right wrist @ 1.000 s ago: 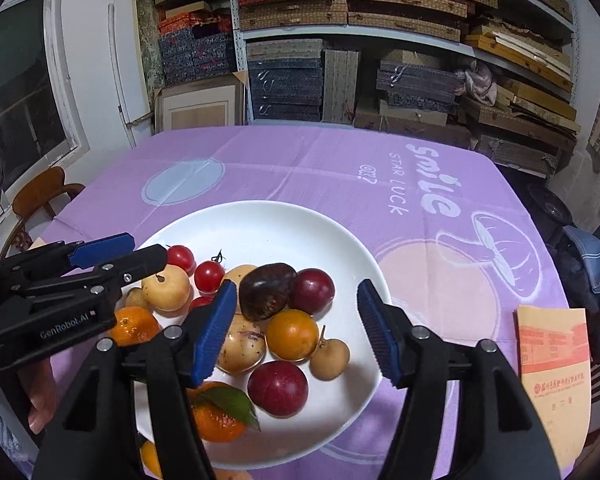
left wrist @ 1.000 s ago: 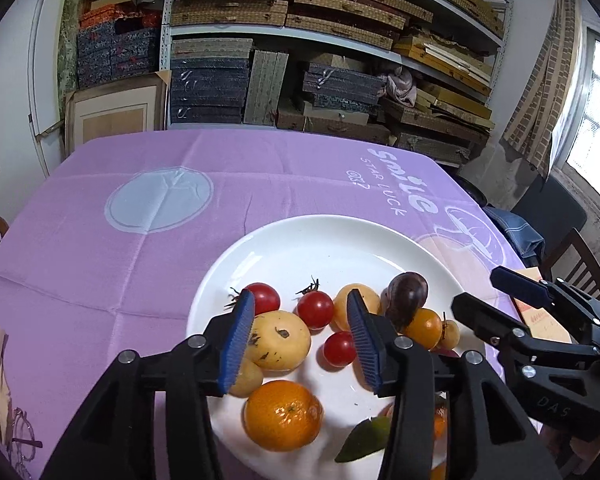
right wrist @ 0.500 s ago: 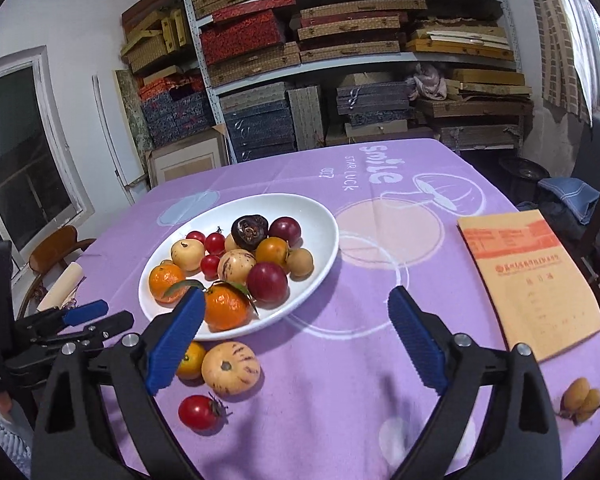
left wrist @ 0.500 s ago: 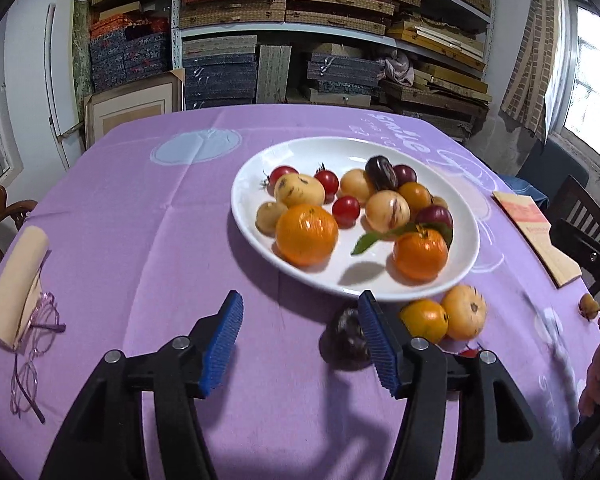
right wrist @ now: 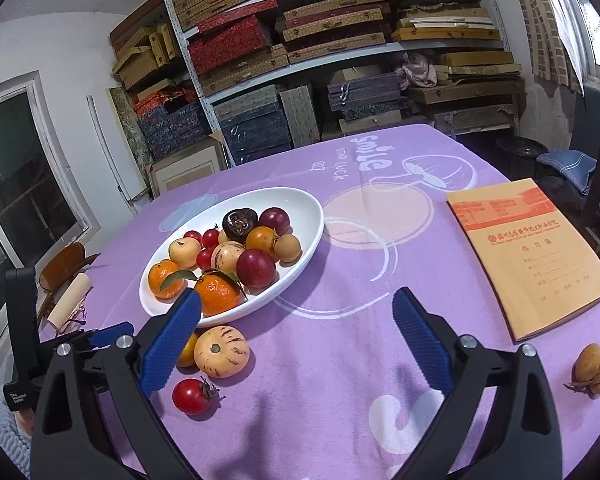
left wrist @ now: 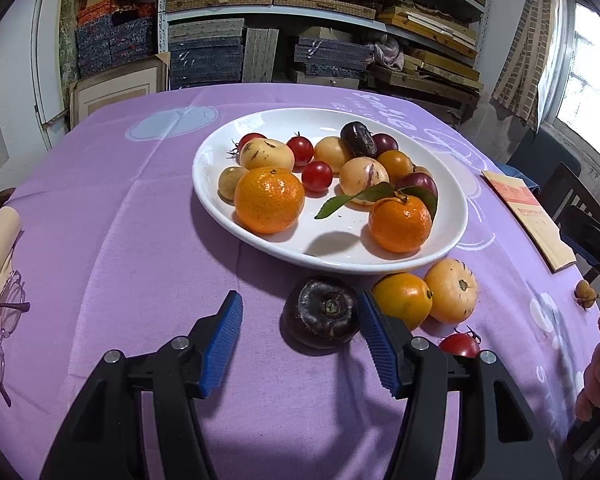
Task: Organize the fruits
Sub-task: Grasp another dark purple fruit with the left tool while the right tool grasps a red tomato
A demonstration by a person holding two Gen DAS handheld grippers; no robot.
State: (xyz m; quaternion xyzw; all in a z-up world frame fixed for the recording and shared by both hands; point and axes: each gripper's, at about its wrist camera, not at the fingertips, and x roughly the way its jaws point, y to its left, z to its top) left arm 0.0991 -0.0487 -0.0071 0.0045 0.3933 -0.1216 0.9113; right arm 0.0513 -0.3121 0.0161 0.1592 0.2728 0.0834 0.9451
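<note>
The half-open left gripper [left wrist: 300,344] brackets the dark purple round fruit [left wrist: 321,317], its right pad touching; the wide-open right gripper [right wrist: 296,340] holds nothing.

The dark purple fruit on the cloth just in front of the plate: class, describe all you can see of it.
The dark purple fruit is round and glossy, near black, with a wrinkled top and a small dried calyx facing the camera. It sits on the purple tablecloth off the white plate, beside an orange fruit. It lies between the left gripper fingers, close against the right-hand pad; whether that pad touches it is unclear.
</note>
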